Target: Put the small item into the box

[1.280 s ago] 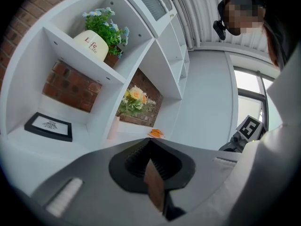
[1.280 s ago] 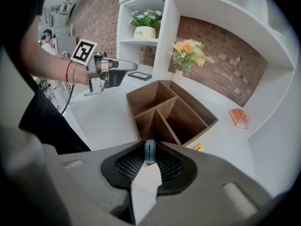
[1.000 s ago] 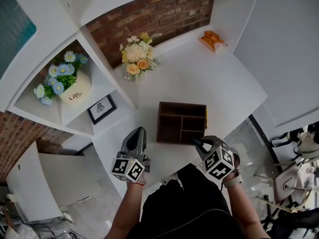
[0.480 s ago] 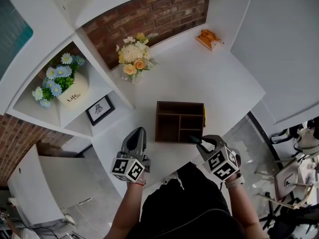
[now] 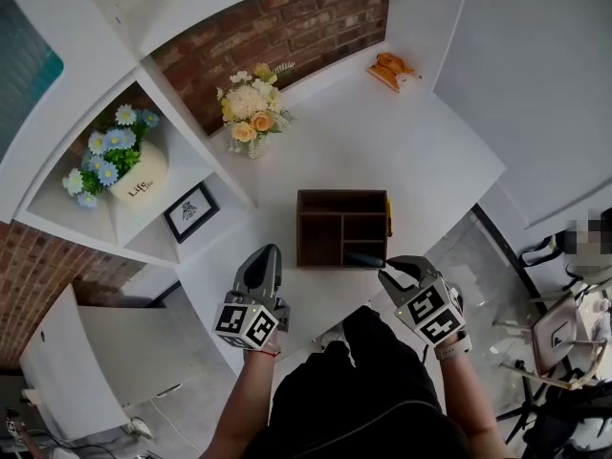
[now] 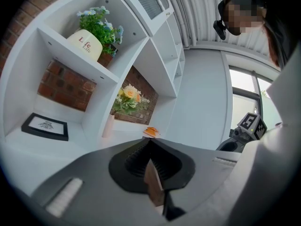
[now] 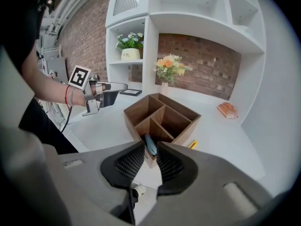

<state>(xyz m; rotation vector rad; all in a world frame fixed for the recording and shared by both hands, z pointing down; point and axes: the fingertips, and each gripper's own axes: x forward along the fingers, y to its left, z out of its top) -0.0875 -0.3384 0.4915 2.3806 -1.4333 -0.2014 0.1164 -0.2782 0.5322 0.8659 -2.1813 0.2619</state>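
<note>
The brown wooden box (image 5: 342, 228) with several compartments stands on the white table (image 5: 382, 151). A small dark blue-grey item (image 5: 364, 253) lies in its near right compartment; in the right gripper view the item (image 7: 149, 144) leans against the compartment's near wall. My right gripper (image 5: 390, 273) hovers just short of the box's near right corner, jaws open, nothing between them. My left gripper (image 5: 264, 253) is held left of the box, jaws together and empty; it also shows in the right gripper view (image 7: 113, 89).
A yellow object (image 5: 390, 220) lies against the box's right side. A vase of flowers (image 5: 247, 113) and an orange object (image 5: 387, 68) sit far back. A shelf unit on the left holds a flower pot (image 5: 134, 165) and a framed picture (image 5: 194, 210).
My right gripper reached the box's near right compartment, then drew back toward me; the dark item now rests in the compartment. The left gripper stayed put.
</note>
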